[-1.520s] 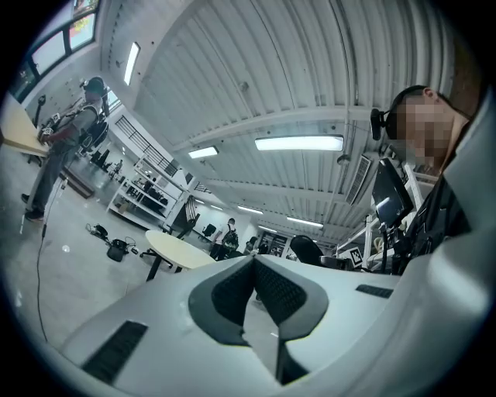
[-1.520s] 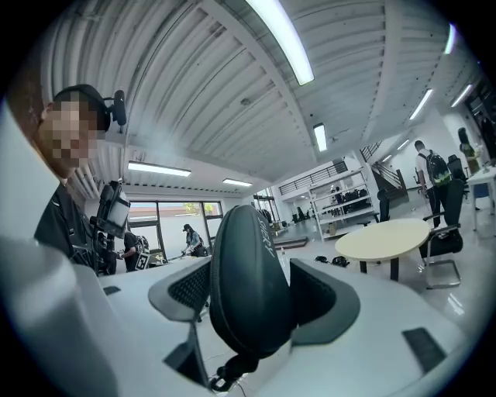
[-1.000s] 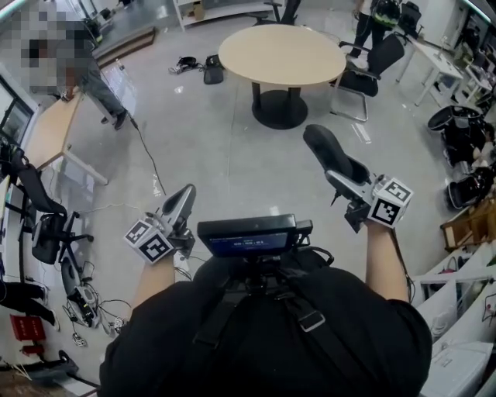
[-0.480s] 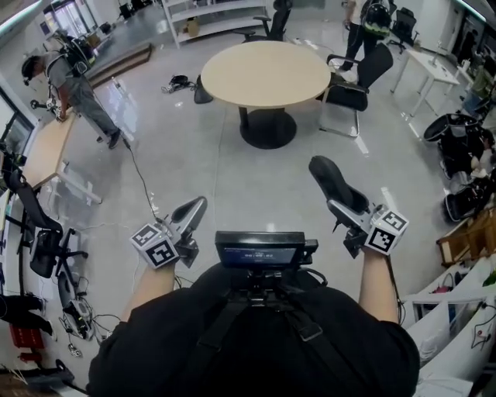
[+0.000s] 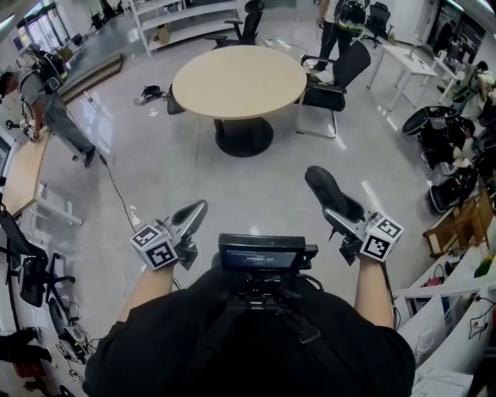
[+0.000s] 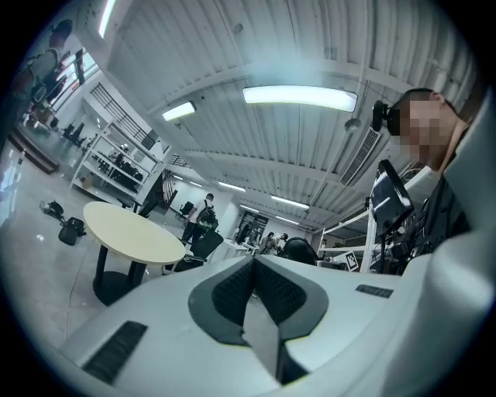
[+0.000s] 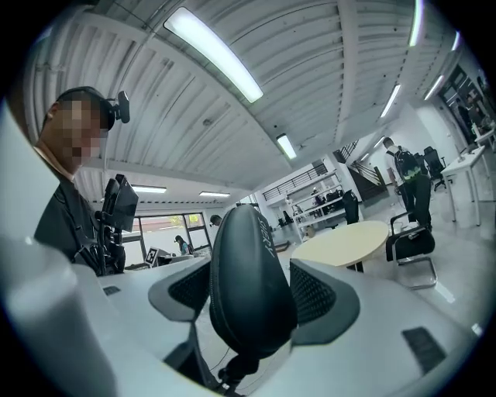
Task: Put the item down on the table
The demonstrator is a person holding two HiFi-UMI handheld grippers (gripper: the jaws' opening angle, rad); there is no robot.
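Table: round beige-topped table [image 5: 239, 81] sits nearer than a second ago; approach under way, still well apart.
Item: black oval hard-shell case [image 5: 324, 188], clamped in right gripper [image 5: 341, 211], jaws wide around it, off the table.
Spare: left gripper [image 5: 195, 209], jaws together, empty.

A round table [image 5: 239, 81] is set ahead, well apart from both grippers, with floor [image 5: 256, 182] between. An office chair [image 5: 335, 71] is placed just beside its right edge, shelving [image 5: 186, 14] behind it, and a bag [image 5: 151, 94] on the floor to its left. The left gripper [image 5: 195, 211] is held at lower left, the right gripper [image 5: 335, 203] at lower right with a case [image 5: 322, 184] between its jaws; a screen [image 5: 263, 253] is seated between them.
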